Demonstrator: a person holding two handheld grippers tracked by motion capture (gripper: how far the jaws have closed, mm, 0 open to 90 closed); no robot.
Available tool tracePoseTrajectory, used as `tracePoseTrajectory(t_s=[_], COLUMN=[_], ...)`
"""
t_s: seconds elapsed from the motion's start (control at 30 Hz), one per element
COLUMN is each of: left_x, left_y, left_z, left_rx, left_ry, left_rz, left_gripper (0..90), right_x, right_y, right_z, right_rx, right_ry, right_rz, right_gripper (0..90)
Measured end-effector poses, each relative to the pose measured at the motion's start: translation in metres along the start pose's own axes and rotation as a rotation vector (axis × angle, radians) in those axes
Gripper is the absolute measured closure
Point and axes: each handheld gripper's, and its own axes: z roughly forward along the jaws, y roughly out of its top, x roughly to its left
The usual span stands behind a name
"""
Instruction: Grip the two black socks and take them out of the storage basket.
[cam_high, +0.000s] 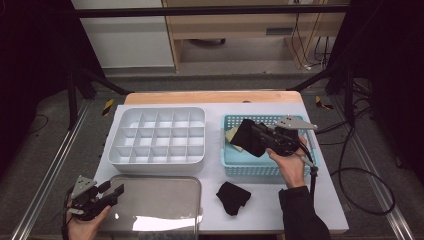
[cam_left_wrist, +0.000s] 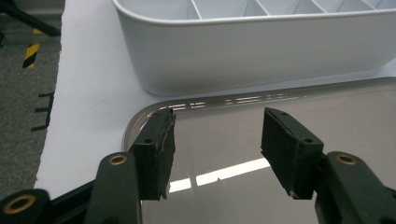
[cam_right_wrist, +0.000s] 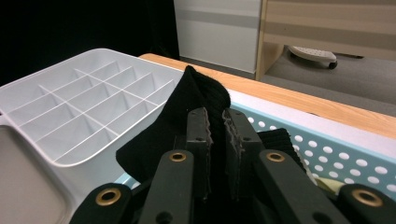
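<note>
Black sock (cam_high: 248, 137) clamped in right hand-held gripper (cam_high: 261, 135), long axis upright, hanging over blue basket (cam_high: 250, 167).

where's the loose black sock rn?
High view: black sock lies on the white table, right of the steel tray, just below the blue basket.

A white counter (cam_high: 280, 200) with four things on it

A white box with little rooms (cam_high: 157, 137), a blue basket (cam_high: 235, 165), a shiny tray (cam_high: 155, 202) and a black sock (cam_high: 232, 197).

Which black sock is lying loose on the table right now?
The crumpled black sock in front of the blue basket; the other sock hangs from the right tool.
</note>
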Motion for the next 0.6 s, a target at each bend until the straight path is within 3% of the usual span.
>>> tracePoseTrajectory(t_s=[0.13, 0.4, 0.6], left_x=[-0.002, -0.002, -0.004], left_y=[0.000, 0.001, 0.003], left_z=[-0.001, -0.005, -0.009], left_rx=[-0.014, -0.060, -0.082], left_ry=[-0.005, 0.000, -0.008], left_rz=[0.020, 0.023, 0.032], left_gripper=[49.2, 48.2, 46.2], right_x=[0.003, 0.014, 0.024], right_y=[-0.004, -0.010, -0.022], right_z=[-0.014, -0.045, -0.059], right_rx=[-0.033, -0.074, -0.060], right_ry=[0.008, 0.029, 0.035], right_rz=[0.002, 0.012, 0.003], right_gripper=[81.2, 81.2, 81.2])
